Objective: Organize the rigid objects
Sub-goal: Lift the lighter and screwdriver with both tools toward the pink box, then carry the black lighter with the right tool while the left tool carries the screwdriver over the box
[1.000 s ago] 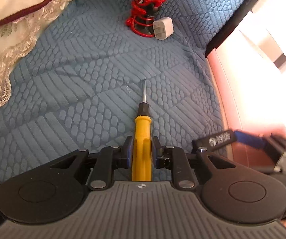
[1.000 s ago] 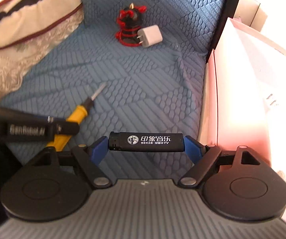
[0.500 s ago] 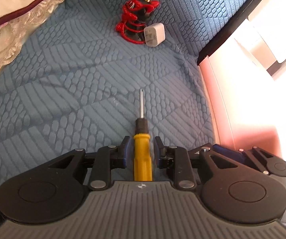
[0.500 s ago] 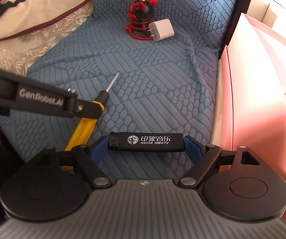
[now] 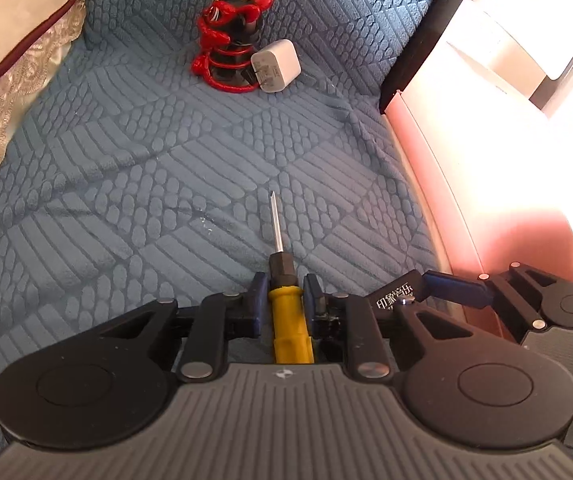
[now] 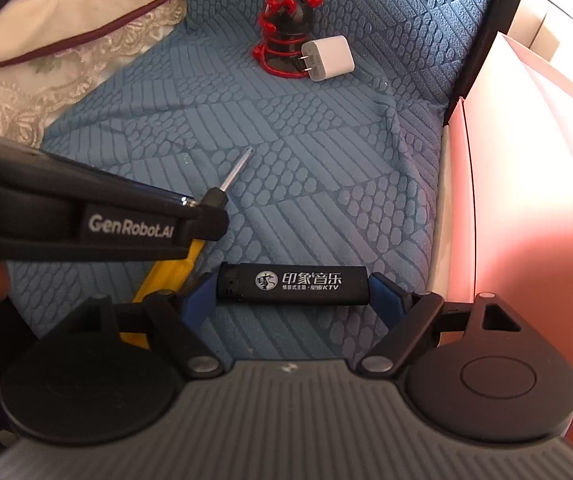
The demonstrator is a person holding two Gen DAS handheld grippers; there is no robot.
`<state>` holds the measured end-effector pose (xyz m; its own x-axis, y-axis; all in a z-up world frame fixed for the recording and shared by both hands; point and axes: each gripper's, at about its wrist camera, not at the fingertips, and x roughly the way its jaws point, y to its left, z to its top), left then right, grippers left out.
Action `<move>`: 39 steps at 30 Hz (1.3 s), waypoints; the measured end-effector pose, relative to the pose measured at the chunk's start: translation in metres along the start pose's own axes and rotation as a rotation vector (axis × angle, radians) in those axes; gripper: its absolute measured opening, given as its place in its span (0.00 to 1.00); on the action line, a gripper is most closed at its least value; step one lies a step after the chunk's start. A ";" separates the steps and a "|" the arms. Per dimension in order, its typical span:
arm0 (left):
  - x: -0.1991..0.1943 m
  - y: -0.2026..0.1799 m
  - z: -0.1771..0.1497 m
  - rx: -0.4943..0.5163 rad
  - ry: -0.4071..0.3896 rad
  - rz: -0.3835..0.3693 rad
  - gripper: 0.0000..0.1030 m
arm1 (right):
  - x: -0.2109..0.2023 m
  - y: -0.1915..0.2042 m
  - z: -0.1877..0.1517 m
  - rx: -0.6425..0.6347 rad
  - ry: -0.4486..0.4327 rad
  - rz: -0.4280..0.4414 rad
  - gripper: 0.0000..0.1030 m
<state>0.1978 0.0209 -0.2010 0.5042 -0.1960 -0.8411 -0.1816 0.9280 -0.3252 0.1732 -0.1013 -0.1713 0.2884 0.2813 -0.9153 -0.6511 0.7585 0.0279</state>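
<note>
Both tongs grip: left tongs (image 5: 285,308) just re-closed on screwdriver (image 5: 289,320), right tongs (image 6: 294,294) on lighter (image 6: 292,284).

Strong daylight is pouring in from the right, blowing out the pink box (image 5: 498,208) to glaring white. The blue textured cover (image 6: 286,168) is staying sharp, while fisheye bending is curving both pictures' edges.

Blue textured sofa cover (image 5: 158,168), lace-edged cream cushion (image 6: 66,52) at left, sunlit pink panel (image 6: 526,200) at right.
</note>
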 end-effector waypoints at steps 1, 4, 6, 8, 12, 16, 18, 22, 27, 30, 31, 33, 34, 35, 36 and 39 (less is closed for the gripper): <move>-0.001 -0.001 0.000 0.006 0.006 0.002 0.21 | 0.000 0.000 0.000 0.009 0.001 0.003 0.82; -0.003 -0.001 -0.001 0.001 0.008 0.004 0.21 | 0.001 -0.001 0.001 0.017 0.008 0.010 0.82; -0.007 0.001 0.001 -0.015 0.001 -0.007 0.21 | -0.001 -0.002 0.002 0.023 0.006 0.009 0.82; -0.014 0.003 0.003 -0.028 -0.014 -0.031 0.21 | -0.005 -0.004 0.002 0.033 -0.002 0.008 0.82; -0.032 0.006 0.007 -0.051 -0.056 -0.062 0.21 | -0.016 -0.005 0.009 0.026 -0.021 0.001 0.82; -0.047 0.010 0.009 -0.076 -0.086 -0.086 0.21 | -0.030 -0.008 0.014 0.053 -0.040 0.007 0.82; -0.054 0.014 0.010 -0.092 -0.098 -0.098 0.21 | -0.039 -0.011 0.016 0.086 -0.052 0.015 0.82; -0.070 0.016 0.013 -0.104 -0.130 -0.111 0.21 | -0.059 -0.015 0.021 0.127 -0.086 0.039 0.82; -0.103 0.008 0.018 -0.099 -0.182 -0.132 0.21 | -0.089 -0.021 0.030 0.136 -0.132 0.047 0.82; -0.123 0.002 0.022 -0.112 -0.208 -0.160 0.21 | -0.107 -0.027 0.037 0.148 -0.157 0.056 0.82; -0.129 -0.001 0.023 -0.113 -0.219 -0.161 0.21 | -0.114 -0.030 0.039 0.157 -0.167 0.058 0.82; -0.141 -0.009 0.027 -0.103 -0.238 -0.152 0.21 | -0.127 -0.036 0.041 0.173 -0.187 0.057 0.82; -0.146 -0.013 0.029 -0.092 -0.248 -0.145 0.21 | -0.134 -0.040 0.043 0.180 -0.197 0.056 0.82; -0.152 -0.018 0.032 -0.086 -0.259 -0.141 0.21 | -0.140 -0.043 0.045 0.185 -0.207 0.053 0.82; -0.157 -0.023 0.035 -0.084 -0.269 -0.144 0.21 | -0.147 -0.046 0.047 0.187 -0.217 0.049 0.82; -0.171 -0.038 0.044 -0.083 -0.289 -0.168 0.21 | -0.166 -0.057 0.052 0.192 -0.249 0.033 0.82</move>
<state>0.1558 0.0336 -0.0258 0.7494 -0.2351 -0.6190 -0.1379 0.8590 -0.4931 0.1986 -0.1605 0.0002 0.4481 0.4250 -0.7865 -0.5251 0.8371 0.1532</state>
